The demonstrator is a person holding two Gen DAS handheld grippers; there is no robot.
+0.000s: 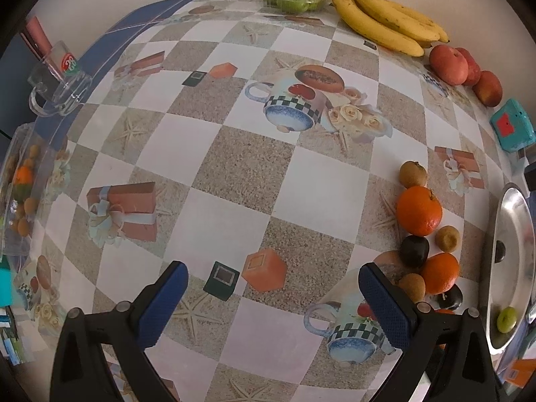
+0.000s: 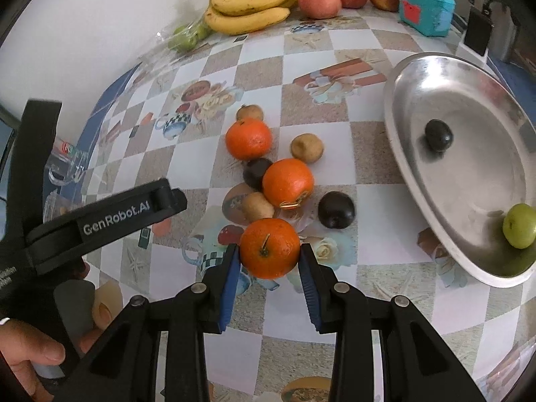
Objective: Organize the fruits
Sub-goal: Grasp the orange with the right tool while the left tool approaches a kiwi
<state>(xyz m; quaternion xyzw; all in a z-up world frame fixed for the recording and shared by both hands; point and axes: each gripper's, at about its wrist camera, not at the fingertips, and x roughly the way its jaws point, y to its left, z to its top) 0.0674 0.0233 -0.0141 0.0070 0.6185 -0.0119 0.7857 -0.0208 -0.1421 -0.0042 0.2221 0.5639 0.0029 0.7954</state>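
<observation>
Gripping a round orange tangerine with a short green stem [image 2: 269, 248], our right gripper [image 2: 270, 258] has both blue pads [image 2: 231, 278] pressed against the fruit's sides, so the jaws are clenched on it just above the checkered, picture-printed tablecloth [image 2: 368, 154]. Our left gripper [image 1: 273, 305] hangs over a bare stretch of that cloth with its jaws spread wide and nothing between them. Just beyond the held tangerine lies a loose cluster of fruit: two more orange tangerines [image 2: 288, 182], three small brown kiwis [image 2: 306, 148] and two dark plums [image 2: 336, 209], some touching one another. To the right of the cluster sits a shiny oval metal tray [image 2: 418, 174], tilted in the right wrist view, holding one dark plum [image 2: 438, 135] and one small green fruit [image 2: 521, 225] near its lower rim. Along the far wall we see a bunch of yellow bananas [image 2: 254, 8], three red apples [image 2: 320, 1] beside it, a clear plastic pack of green fruit [image 2: 187, 35] on the bananas' other side, and a turquoise box with a red label [image 2: 425, 6] past the apples. Near the left table edge stands a clear glass mug [image 1: 60, 80]. Our bare hand [image 2: 30, 358] shows at the lower left of the right wrist view, on the left gripper's handle.
</observation>
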